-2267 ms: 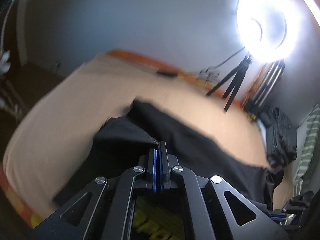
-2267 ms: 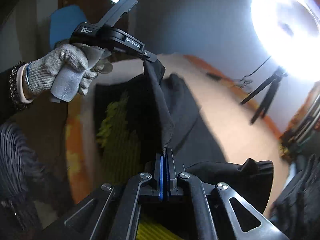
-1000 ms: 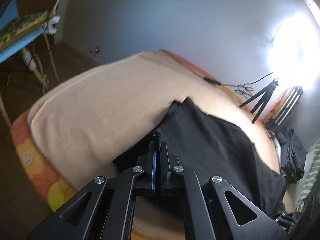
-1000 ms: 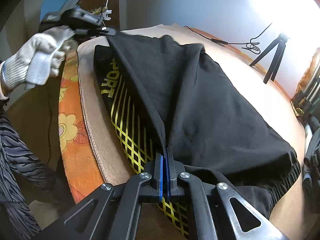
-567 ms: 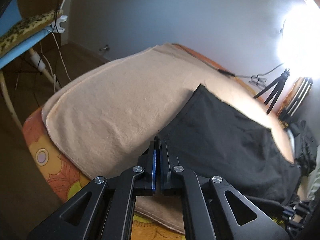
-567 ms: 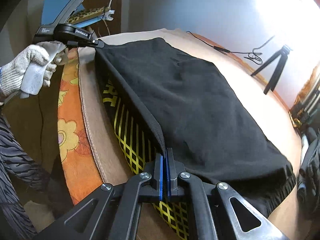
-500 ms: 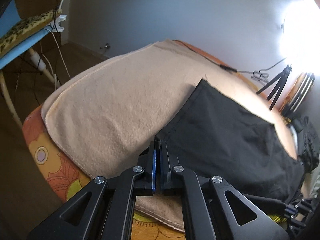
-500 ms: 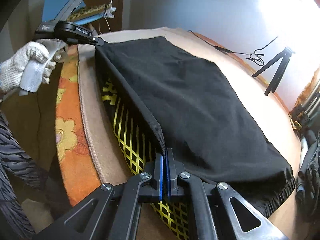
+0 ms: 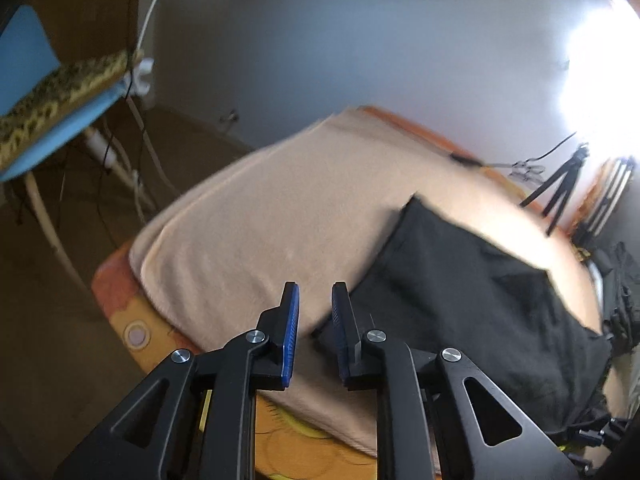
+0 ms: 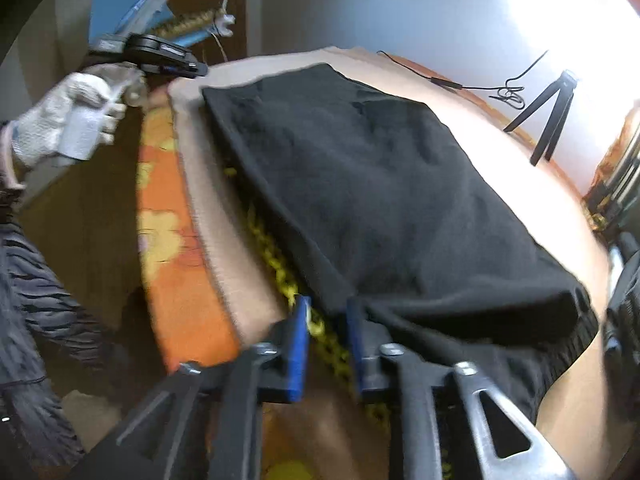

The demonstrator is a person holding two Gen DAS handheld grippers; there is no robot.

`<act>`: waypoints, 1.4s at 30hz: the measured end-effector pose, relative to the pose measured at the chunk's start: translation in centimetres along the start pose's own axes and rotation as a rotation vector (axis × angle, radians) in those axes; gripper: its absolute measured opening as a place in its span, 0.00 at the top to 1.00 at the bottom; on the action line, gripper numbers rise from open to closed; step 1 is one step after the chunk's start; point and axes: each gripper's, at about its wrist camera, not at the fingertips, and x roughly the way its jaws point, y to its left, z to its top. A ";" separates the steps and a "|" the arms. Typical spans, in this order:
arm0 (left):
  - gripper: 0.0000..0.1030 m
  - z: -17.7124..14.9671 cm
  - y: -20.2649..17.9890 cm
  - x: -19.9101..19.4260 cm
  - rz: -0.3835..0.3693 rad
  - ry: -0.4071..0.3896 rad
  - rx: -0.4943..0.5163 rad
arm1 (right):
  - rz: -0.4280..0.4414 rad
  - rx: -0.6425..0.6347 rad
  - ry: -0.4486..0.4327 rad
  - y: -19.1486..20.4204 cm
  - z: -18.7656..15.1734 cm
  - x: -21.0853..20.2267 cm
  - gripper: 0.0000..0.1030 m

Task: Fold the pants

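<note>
Both grippers are letting go at once. The left gripper (image 9: 314, 314) has its jaws opening, a narrow gap with nothing between the blue pads; a second ago they were pinched shut on the corner of the pants (image 9: 472, 304), and that corner now lies just off the right-hand pad, at about one o'clock from the tips. The right gripper (image 10: 327, 334) does the same: its jaws are opening, slightly apart, and the black hem it was clamping half a second ago has dropped just past the right pad, with only a strip of yellow pattern showing through the gap.

So the fold has been laid down. The pants lie as a flat black rectangle on the beige blanket (image 9: 256, 216), stretching from the near edge toward one o'clock in the right wrist view, the top layer covering nearly all of the yellow-printed layer, which peeks out only along the edge at nine o'clock. The gloved hand (image 10: 70, 116) carrying the left gripper sits at ten o'clock, beside the far corner.

That reads as one fold completed. The next move is likely a fresh grip for a second fold, or smoothing the top layer.
</note>
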 end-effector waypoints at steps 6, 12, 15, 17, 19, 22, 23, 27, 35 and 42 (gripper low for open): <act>0.70 0.0 -6.6 -2.9 -0.177 -0.040 0.110 | 0.048 0.250 -0.125 -5.6 -2.0 -5.8 0.66; 0.70 -3.0 -15.2 -2.6 -0.399 0.089 0.275 | 0.024 0.568 -0.155 -12.6 -6.5 -8.2 0.64; 0.70 -5.1 -18.8 -1.5 -0.484 0.190 0.345 | 0.075 0.698 -0.157 -14.8 -8.8 -8.3 0.62; 0.70 -6.5 -20.6 -0.8 -0.511 0.242 0.395 | 0.120 0.743 -0.151 -15.4 -9.8 -8.0 0.61; 0.70 -7.7 -22.0 0.1 -0.519 0.284 0.439 | 0.168 0.766 -0.140 -15.5 -10.3 -7.5 0.59; 0.70 -9.3 -23.2 1.0 -0.549 0.354 0.464 | 0.189 0.787 -0.141 -15.8 -10.5 -7.1 0.50; 0.70 -9.6 -23.6 1.4 -0.551 0.374 0.475 | 0.208 0.802 -0.148 -16.1 -10.5 -6.9 0.48; 0.70 -10.8 -24.0 1.2 -0.548 0.393 0.515 | 0.268 0.845 -0.149 -16.4 -10.4 -6.0 0.48; 0.70 -11.3 -23.9 1.3 -0.551 0.406 0.521 | 0.290 0.800 -0.110 -14.7 -9.3 -4.5 0.52; 0.70 -11.4 -23.3 1.1 -0.561 0.424 0.524 | 0.240 0.662 -0.140 -13.4 -6.9 -6.5 0.93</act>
